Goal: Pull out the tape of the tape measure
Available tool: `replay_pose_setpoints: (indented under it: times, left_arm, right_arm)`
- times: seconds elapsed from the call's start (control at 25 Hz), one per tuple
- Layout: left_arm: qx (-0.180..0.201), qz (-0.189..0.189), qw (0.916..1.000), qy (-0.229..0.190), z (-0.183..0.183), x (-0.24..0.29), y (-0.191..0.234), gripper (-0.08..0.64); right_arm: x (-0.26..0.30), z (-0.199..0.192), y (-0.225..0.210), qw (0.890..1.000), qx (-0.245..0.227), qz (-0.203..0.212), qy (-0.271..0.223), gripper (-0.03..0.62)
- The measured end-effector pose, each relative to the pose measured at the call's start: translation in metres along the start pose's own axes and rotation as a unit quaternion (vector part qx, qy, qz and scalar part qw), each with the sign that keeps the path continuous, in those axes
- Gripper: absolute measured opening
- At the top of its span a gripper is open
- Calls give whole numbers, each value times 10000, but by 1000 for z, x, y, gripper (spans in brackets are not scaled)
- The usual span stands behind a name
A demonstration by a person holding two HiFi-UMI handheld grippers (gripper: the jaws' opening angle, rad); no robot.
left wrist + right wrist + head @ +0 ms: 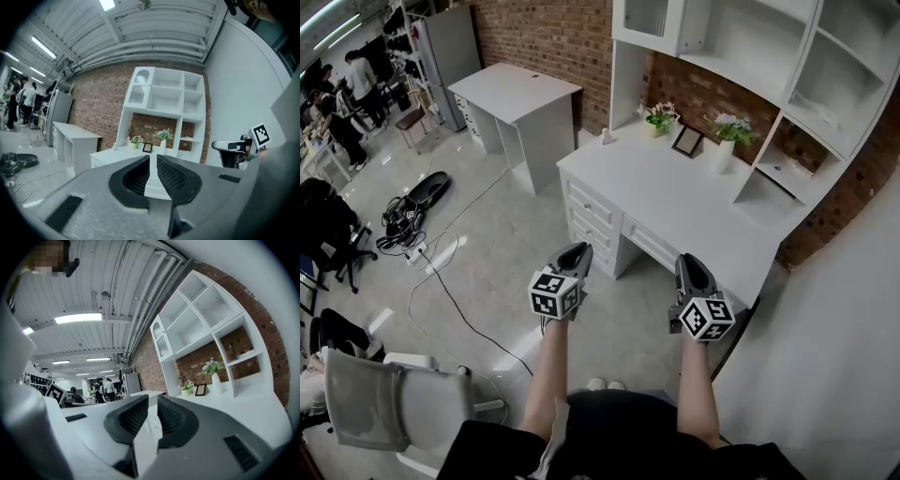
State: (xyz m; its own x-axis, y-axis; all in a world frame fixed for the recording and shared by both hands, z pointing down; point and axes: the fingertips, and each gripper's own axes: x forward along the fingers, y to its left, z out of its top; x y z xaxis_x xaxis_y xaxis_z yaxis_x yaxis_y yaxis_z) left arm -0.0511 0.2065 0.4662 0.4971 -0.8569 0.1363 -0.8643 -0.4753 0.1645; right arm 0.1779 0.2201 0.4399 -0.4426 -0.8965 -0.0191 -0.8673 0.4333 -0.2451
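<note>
Our grey left tongs (575, 255) are pressed together, our grey right tongs (692, 267) slightly spread, both empty before the long white desk (694, 202). We see no tape measure anywhere, so we judge they only wait.

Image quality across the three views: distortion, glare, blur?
Head view: even light, sharp, desk edges mildly bowed. Left gripper view: heavy fisheye, dark corners, ceiling light blown out, left tongs soft near the lens. Right gripper view: same fisheye, ceiling strip glaring, right tongs soft too.
</note>
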Motion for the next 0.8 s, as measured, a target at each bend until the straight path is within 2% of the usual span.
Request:
replay_pose_setpoints:
  times: [0.08, 0.12, 0.16, 0.24, 0.8]
  left_arm:
    - [-120, -73, 9998, -107, 0, -3, 3, 59]
    - [-159, -88, 9998, -117, -2, -5, 5, 120]
    - [-175, -86, 9998, -107, -4, -6, 7, 152]
    - [-183, -60, 9998, -81, -7, -8, 13, 172]
    - [32, -224, 9997, -9, -7, 5, 46, 179]
  right_arm:
    - [1, -1, 0, 10000, 35, 6, -11, 58]
    - [1, -2, 0, 10000, 52, -7, -1, 76]
    - [1, -4, 0, 10000, 72, -25, 15, 80]
    - [2, -5, -1, 9999, 99, -67, 36, 87]
    - [33, -14, 5, 9998, 147, -140, -90, 110]
